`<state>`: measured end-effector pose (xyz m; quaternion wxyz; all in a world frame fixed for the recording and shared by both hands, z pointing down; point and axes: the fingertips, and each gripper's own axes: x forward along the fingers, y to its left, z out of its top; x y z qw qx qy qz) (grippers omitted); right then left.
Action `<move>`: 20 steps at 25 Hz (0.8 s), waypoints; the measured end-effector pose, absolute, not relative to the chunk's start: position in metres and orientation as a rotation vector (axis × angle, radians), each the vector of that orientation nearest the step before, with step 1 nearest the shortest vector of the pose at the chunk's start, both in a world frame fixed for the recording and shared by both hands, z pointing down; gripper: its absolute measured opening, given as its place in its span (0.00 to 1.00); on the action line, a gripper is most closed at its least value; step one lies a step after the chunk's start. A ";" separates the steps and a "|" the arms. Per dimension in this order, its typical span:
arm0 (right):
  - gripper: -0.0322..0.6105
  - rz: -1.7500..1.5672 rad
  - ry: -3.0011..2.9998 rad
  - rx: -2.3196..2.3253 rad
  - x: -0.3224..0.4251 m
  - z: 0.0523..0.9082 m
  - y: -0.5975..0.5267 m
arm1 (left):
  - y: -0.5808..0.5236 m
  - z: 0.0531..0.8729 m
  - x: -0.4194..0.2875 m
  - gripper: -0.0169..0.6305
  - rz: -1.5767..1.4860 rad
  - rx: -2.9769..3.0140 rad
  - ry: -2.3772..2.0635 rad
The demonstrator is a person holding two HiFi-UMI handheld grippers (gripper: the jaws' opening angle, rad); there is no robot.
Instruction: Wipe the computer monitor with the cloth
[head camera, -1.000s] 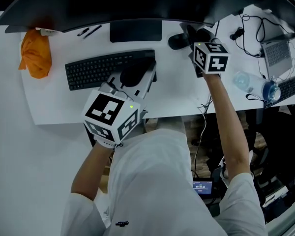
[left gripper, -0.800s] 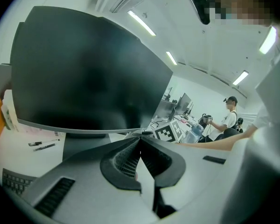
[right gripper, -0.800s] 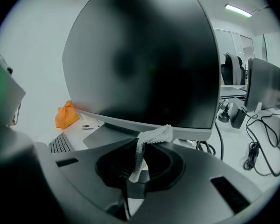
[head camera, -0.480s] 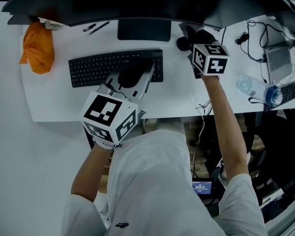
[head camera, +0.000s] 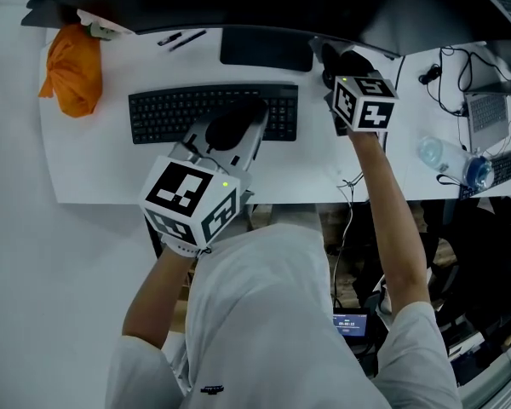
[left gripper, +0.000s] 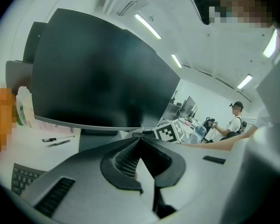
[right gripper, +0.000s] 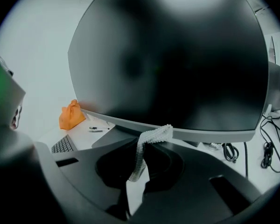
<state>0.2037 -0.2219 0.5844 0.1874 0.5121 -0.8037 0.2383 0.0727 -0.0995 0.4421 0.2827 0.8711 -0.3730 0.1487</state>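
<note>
The big dark curved monitor (head camera: 238, 2) spans the back of the white desk (head camera: 94, 169). It fills the right gripper view (right gripper: 177, 55) and stands ahead in the left gripper view (left gripper: 98, 73). My right gripper (right gripper: 147, 146) is shut on a strip of white knobbly cloth (right gripper: 151, 136), just below the monitor's lower edge. In the head view the right gripper (head camera: 341, 60) reaches under the screen's right part. My left gripper (head camera: 238, 116) hovers over the keyboard (head camera: 213, 113), its jaws (left gripper: 141, 143) shut with nothing between them.
A crumpled orange cloth (head camera: 72, 68) lies at the desk's far left, under the monitor's corner. Two pens (head camera: 180, 38) and the monitor's dark base (head camera: 266, 49) lie behind the keyboard. A water bottle (head camera: 447, 160), laptop (head camera: 485, 109) and cables (head camera: 460, 58) crowd the right.
The head view has shifted: keyboard, orange cloth and monitor base now sit further right in view. Both grippers hold about the same places, with the cloth still pinched.
</note>
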 end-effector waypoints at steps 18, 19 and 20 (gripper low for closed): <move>0.10 0.645 -2.287 1.398 0.145 0.579 -0.229 | -0.099 0.446 0.025 0.05 0.369 2.284 -1.045; 0.10 0.641 -2.291 1.394 0.141 0.578 -0.229 | -0.099 0.446 0.021 0.05 0.368 2.281 -1.050; 0.10 0.636 -2.295 1.386 0.136 0.578 -0.230 | -0.099 0.446 0.018 0.05 0.365 2.278 -1.055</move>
